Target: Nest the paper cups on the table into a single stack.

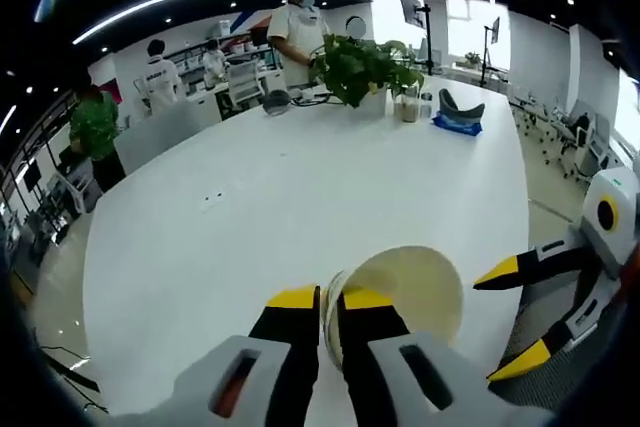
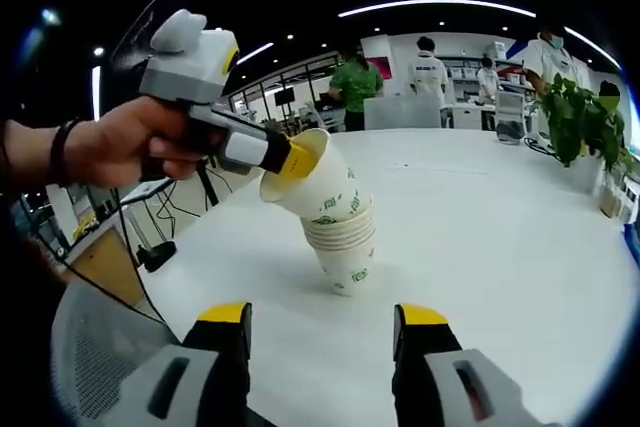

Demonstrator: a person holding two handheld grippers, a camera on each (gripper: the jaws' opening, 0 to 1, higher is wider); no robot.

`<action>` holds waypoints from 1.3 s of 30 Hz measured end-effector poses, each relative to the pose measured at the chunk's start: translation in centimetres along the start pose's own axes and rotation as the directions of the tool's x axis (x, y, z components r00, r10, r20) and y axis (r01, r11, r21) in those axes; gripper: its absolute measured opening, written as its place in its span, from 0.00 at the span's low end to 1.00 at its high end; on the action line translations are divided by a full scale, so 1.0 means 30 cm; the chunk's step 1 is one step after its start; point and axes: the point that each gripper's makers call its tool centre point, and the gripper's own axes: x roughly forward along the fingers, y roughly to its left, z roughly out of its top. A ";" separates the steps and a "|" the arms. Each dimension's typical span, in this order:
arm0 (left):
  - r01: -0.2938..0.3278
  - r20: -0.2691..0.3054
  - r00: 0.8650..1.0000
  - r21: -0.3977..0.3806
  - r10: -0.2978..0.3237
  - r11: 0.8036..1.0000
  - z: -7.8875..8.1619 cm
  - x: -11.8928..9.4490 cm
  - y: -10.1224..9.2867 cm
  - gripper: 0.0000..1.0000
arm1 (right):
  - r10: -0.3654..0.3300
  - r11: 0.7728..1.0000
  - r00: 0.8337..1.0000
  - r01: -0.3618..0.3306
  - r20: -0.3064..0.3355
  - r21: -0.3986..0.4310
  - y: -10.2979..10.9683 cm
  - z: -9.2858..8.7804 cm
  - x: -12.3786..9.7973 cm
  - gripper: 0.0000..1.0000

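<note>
Left gripper point(image 2: 292, 157) pinched the rim of the tilted white paper cup stack point(image 2: 335, 222) on the white counter point(image 2: 480, 237); right gripper point(image 2: 322, 322) spread, empty. Stack probably needed righting before release.

One stack of paper cups point(image 2: 335, 222) is seen on the white table point(image 2: 480, 247), with about five rims counted. Two grippers point(image 1: 328, 322) point(image 2: 322, 332) are counted. One potted plant point(image 1: 365, 69) and four people are seen beyond the table.
</note>
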 end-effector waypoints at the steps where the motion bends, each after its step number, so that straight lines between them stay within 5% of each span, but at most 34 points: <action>1: -0.001 -0.001 1.000 0.002 0.001 1.000 0.001 0.003 0.002 0.05 | 0.000 1.000 1.000 0.000 0.000 0.000 -0.002 -0.002 0.002 0.57; 27: -0.001 0.006 1.000 0.012 0.001 1.000 0.003 0.002 0.012 0.12 | 0.003 1.000 1.000 -0.003 -0.002 -0.002 0.000 -0.001 0.002 0.57; 39: 0.067 0.039 0.997 -0.024 -0.066 0.997 -0.010 -0.027 -0.044 0.46 | 0.007 0.999 0.998 -0.010 -0.057 -0.041 0.008 -0.037 0.017 0.57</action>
